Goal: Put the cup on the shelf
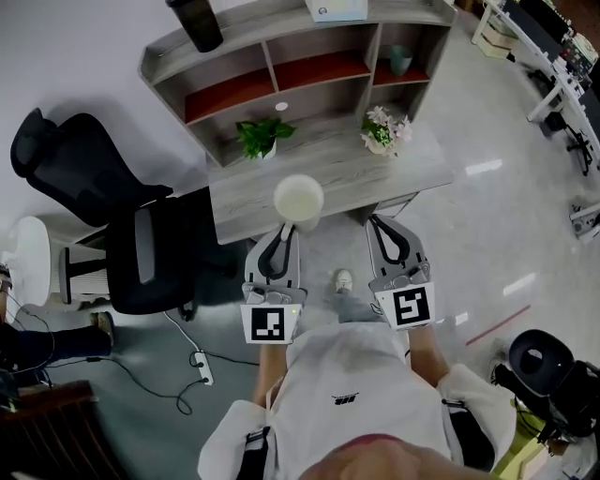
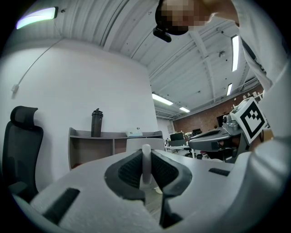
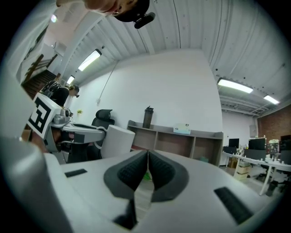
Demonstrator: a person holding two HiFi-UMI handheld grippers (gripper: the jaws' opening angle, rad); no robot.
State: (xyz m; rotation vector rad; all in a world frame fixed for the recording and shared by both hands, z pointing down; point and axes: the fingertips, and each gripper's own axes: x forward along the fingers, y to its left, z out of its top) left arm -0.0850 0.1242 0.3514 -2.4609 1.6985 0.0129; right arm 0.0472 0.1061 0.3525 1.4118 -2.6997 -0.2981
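A white cup (image 1: 298, 199) hangs in the air in front of the grey desk (image 1: 375, 173). My left gripper (image 1: 286, 230) is shut on its handle (image 2: 146, 164), which stands upright between the dark pads. The cup's body (image 2: 144, 144) shows just beyond the jaws. The right gripper view has the cup (image 3: 117, 141) at its left. My right gripper (image 1: 380, 223) is beside it to the right, shut with nothing between its pads (image 3: 136, 170). The grey shelf (image 1: 281, 42) with red-backed compartments rises behind the desk.
On the desk stand a green plant (image 1: 262, 136) and a pot of flowers (image 1: 384, 131). A black bottle (image 1: 197, 23) and a white box (image 1: 337, 9) sit on top of the shelf, a teal cup (image 1: 400, 61) in its right compartment. A black office chair (image 1: 131, 234) stands left.
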